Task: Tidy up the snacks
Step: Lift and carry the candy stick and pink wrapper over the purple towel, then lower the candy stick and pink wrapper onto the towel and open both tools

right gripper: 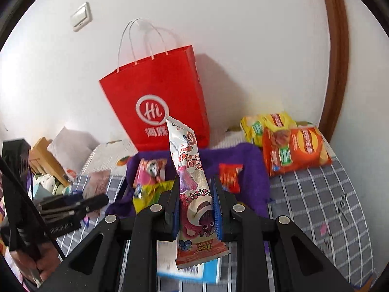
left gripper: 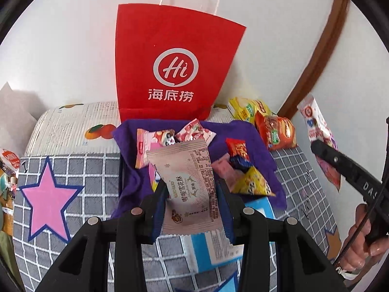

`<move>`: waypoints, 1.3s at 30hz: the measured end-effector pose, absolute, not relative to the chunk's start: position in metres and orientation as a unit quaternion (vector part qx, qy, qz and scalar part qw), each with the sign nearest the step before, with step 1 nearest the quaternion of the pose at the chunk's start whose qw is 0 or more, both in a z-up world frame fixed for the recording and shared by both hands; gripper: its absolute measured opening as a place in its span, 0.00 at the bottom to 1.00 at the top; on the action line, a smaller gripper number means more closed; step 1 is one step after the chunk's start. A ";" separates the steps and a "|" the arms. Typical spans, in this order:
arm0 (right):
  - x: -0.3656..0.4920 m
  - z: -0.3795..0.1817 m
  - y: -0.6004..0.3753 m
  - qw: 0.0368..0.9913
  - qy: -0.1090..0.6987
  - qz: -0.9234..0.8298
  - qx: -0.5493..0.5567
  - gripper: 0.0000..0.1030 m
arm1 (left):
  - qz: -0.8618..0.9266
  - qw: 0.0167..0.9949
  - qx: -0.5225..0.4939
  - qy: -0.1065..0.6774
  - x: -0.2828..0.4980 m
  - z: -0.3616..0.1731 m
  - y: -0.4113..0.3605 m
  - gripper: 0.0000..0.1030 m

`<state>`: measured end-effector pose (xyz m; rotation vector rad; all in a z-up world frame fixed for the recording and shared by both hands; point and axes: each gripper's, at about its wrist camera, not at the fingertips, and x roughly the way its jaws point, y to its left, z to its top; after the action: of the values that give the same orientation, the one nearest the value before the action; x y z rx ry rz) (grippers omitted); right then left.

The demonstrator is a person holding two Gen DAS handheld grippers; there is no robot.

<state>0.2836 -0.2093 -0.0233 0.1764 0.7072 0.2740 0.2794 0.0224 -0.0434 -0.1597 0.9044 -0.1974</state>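
Observation:
My left gripper (left gripper: 192, 194) is shut on a pale pink snack packet (left gripper: 192, 182) held above a purple cloth-lined box (left gripper: 262, 146) holding several small snack packs (left gripper: 238, 150). My right gripper (right gripper: 195, 204) is shut on a long white and pink Toy Story packet (right gripper: 192, 189), held upright above the same purple box (right gripper: 255, 160). That packet and the right gripper (left gripper: 345, 163) show at the right edge of the left wrist view. A red paper bag (left gripper: 175, 60) stands upright behind the box against the wall; it also shows in the right wrist view (right gripper: 158, 102).
Yellow and orange chip bags (right gripper: 291, 146) lie at the back right on the grey checked bedcover (right gripper: 316, 194). A blue and white box (left gripper: 218, 243) lies under the grippers. Clutter and a pillow (right gripper: 70, 143) sit at the left. A brown door frame (right gripper: 335, 48) stands right.

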 end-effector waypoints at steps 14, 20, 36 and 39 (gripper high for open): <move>0.378 -0.053 -0.203 0.902 0.388 0.149 0.121 0.22 | -0.086 0.889 -0.101 0.439 0.348 -0.061 0.018 0.36; 0.393 -0.076 -0.205 0.895 0.415 0.142 0.082 0.22 | -0.097 0.876 -0.098 0.463 0.363 -0.083 0.010 0.36; 0.428 -0.138 -0.217 0.858 0.495 0.111 0.081 0.22 | -0.100 0.864 -0.112 0.481 0.369 -0.093 0.020 0.37; 0.429 -0.142 -0.223 0.855 0.503 0.099 0.077 0.23 | -0.097 0.862 -0.113 0.485 0.369 -0.095 0.021 0.37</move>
<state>0.4292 -0.2226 -0.1422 0.1618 1.0571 0.2073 0.3693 0.0206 -0.0952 -0.2369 1.0167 -0.2044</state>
